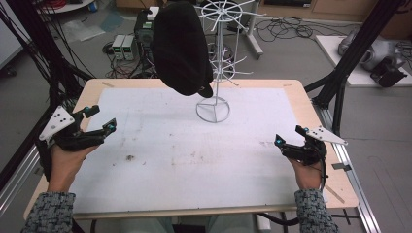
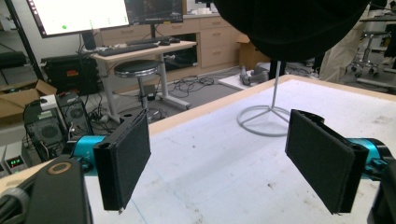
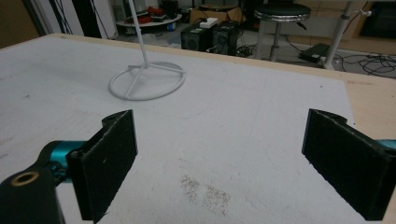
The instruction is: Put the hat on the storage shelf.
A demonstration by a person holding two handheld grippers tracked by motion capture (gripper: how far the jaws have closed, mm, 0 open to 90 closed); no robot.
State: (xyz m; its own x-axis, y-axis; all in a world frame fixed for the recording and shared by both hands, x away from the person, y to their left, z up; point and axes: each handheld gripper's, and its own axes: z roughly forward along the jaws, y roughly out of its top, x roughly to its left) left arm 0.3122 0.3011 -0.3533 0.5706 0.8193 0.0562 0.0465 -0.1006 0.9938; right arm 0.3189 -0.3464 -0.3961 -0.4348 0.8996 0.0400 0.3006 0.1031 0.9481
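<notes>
We hold the left gripper (image 1: pixel 99 119) and the right gripper (image 1: pixel 286 136) with jaws spread wide, nothing between them. Their pads (image 2: pixel 126 156) are flat, black and fuzzy. Ahead of both stands a white wire rack (image 1: pixel 214 104) with a ring base on the scuffed white mat (image 1: pixel 194 160). A black cap (image 1: pixel 182 46) hangs on it. The left gripper view adds a desk with monitors (image 2: pixel 79 14).
</notes>
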